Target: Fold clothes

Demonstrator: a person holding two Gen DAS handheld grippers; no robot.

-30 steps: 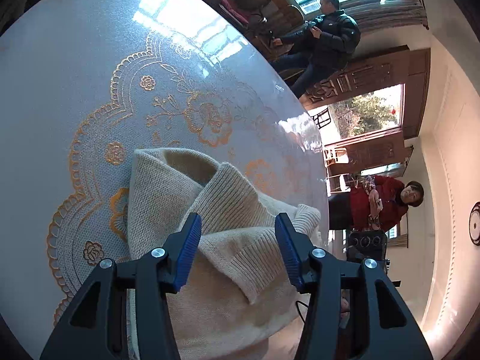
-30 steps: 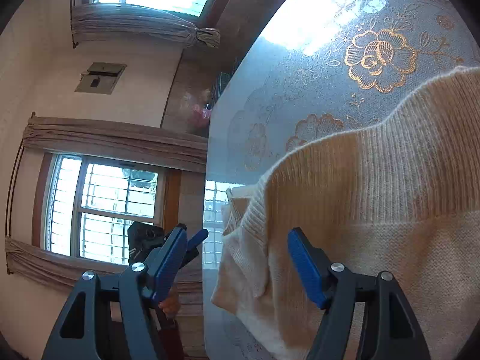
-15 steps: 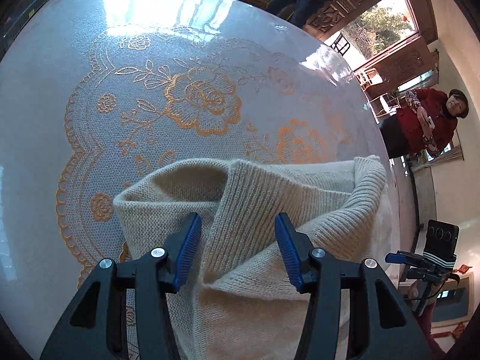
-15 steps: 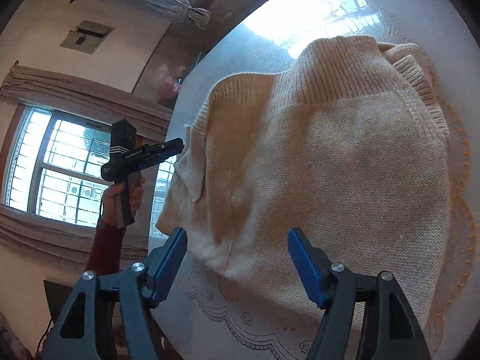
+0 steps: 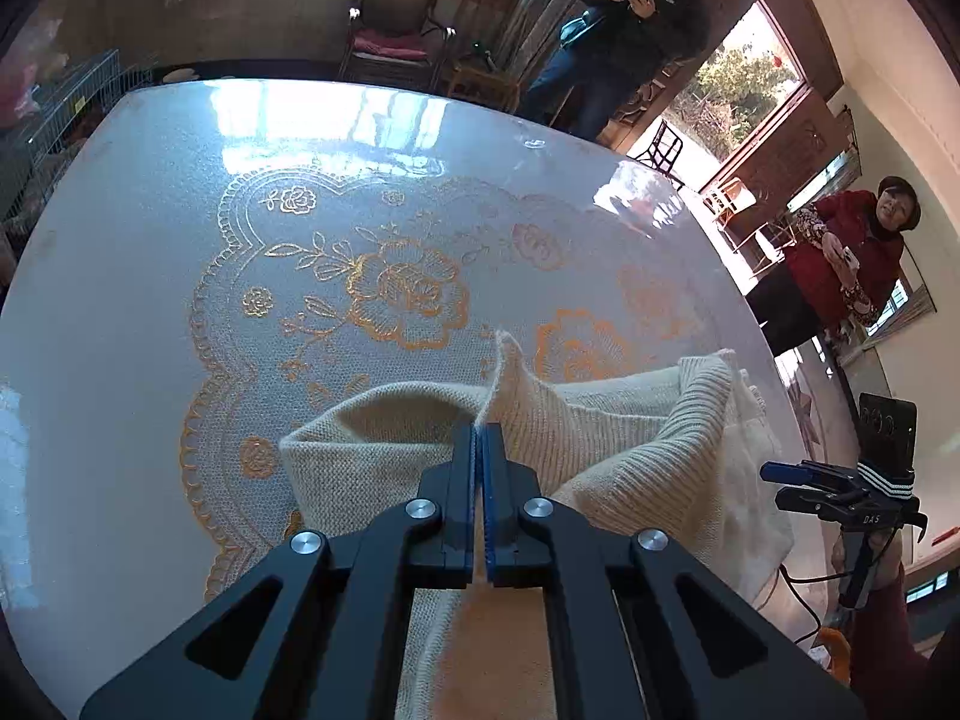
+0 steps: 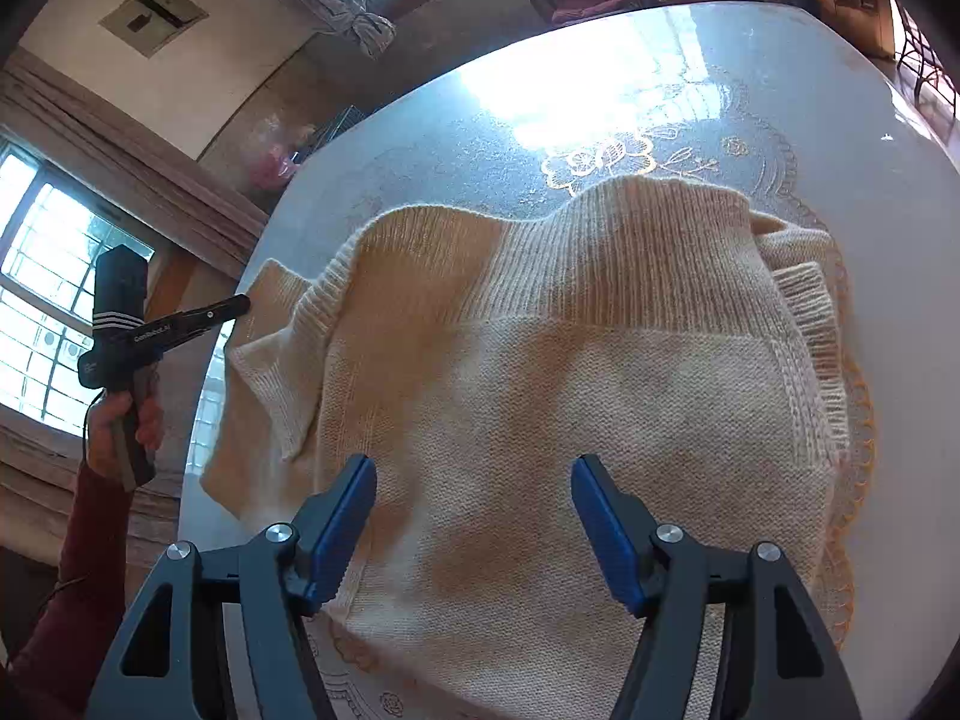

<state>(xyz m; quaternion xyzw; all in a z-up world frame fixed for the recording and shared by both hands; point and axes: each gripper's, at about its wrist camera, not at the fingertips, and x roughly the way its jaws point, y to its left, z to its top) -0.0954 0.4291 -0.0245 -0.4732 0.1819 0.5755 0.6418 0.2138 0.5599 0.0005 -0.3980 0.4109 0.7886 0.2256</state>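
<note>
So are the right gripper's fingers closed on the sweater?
No, the right gripper hovers with fingers wide apart above the sweater.

Right gripper (image 6: 474, 525) with blue-padded jaws spread wide, poised above the near part of a cream knit sweater (image 6: 540, 384) without gripping it. The sweater lies folded on a round table (image 6: 900, 192) covered by a lace cloth with gold floral embroidery (image 6: 600, 162); its ribbed band faces the far edge, and a ribbed cuff (image 6: 810, 300) rests at its right side. At the table's left edge, a hand (image 6: 123, 420) in a dark red sleeve holds the left gripper (image 6: 240, 303), tips near the sweater's left corner.
</note>
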